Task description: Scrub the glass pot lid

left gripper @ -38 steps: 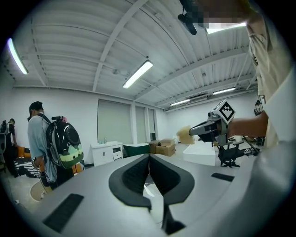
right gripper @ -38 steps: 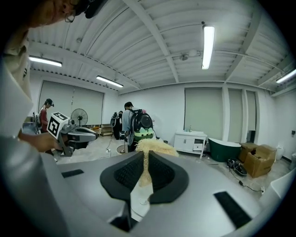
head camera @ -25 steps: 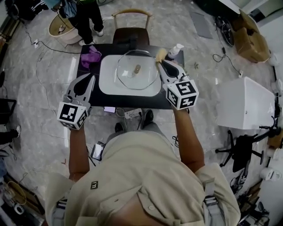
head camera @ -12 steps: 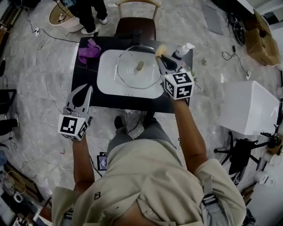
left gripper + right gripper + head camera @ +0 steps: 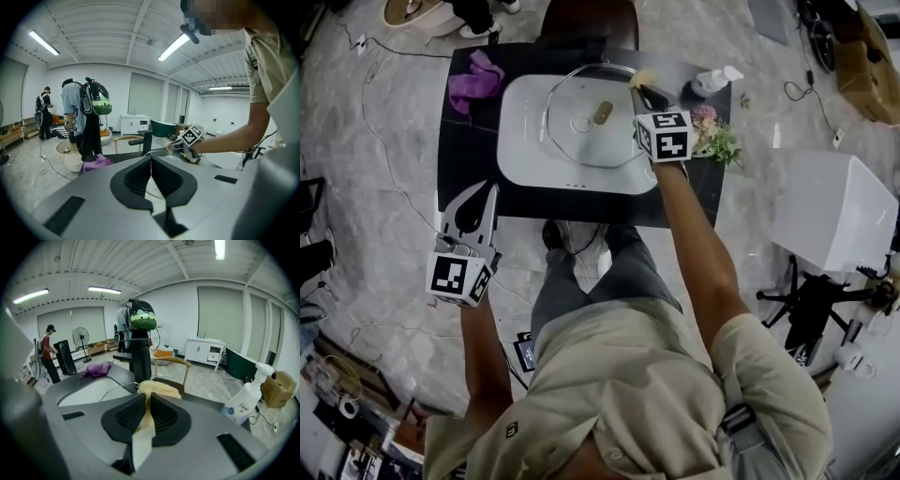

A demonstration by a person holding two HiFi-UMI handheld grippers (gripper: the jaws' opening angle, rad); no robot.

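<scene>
The glass pot lid (image 5: 592,114) lies in a white basin (image 5: 525,141) on the black table (image 5: 581,206). My right gripper (image 5: 642,92) is at the lid's far right rim, shut on a yellow fibrous scrubber (image 5: 640,78). In the right gripper view the scrubber (image 5: 157,389) sticks out between the pads, over the basin's (image 5: 89,392) right side. My left gripper (image 5: 486,191) hovers at the table's front left, apart from the lid. Its jaws are shut with nothing between them. The left gripper view shows the right gripper (image 5: 190,136) ahead.
A purple cloth (image 5: 476,77) lies at the table's far left. A white soap bottle (image 5: 712,82) and a small bunch of flowers (image 5: 712,136) stand at the right. A chair (image 5: 589,21) is behind the table, and a white cabinet (image 5: 830,211) stands on the floor to the right.
The head view has pulled back and tilted. My left gripper has drawn back from the basin toward the table's front edge. The right gripper has stayed at the lid's rim with the scrubber.
</scene>
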